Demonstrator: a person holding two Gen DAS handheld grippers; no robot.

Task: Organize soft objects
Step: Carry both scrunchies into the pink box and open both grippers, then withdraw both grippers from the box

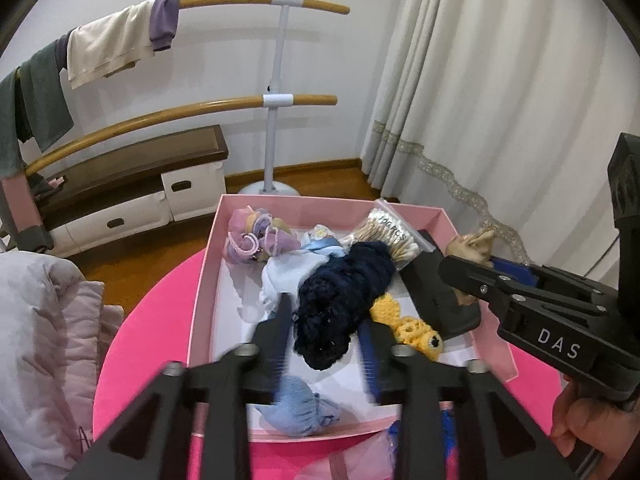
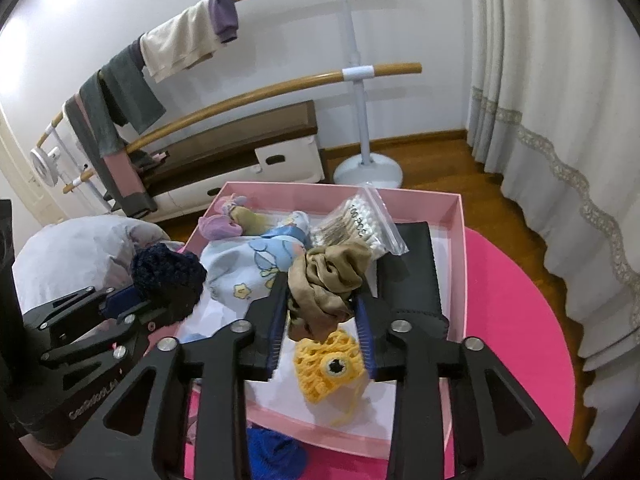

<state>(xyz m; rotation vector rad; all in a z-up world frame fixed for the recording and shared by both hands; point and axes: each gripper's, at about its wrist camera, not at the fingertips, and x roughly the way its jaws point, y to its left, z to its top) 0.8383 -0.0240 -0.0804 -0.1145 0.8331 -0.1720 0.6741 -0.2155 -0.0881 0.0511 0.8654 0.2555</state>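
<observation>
**Two grippers over the pink box, each with a knit or cloth bundle between its jaws**

A pink box sits on a round, bright pink counter, and both grippers hang above it, pointing down into it.

The left gripper has its jaws apart. A dark navy knitted piece lies between them, stretching from the fingertips up toward the middle of the box. Motion blur hides whether the pads touch the knit. In the right wrist view the same navy piece bulges at the tip of that gripper, above the left rim of the box.

The right gripper has its jaws a little apart with a crumpled tan cloth between them. The cloth fills most of the gap, but whether the pads press on it cannot be told.

Inside the box, a yellow crocheted piece with a black-and-white eye lies near the front, just below the tan cloth. A pale blue printed cloth lies in the middle, a lilac and yellow bundle fills the far left corner, and a clear bag of cotton swabs rests toward the back. A black case lies along the right side. A light blue bundle sits at the near edge.

A person's hand holds the right gripper's handle.
</observation>
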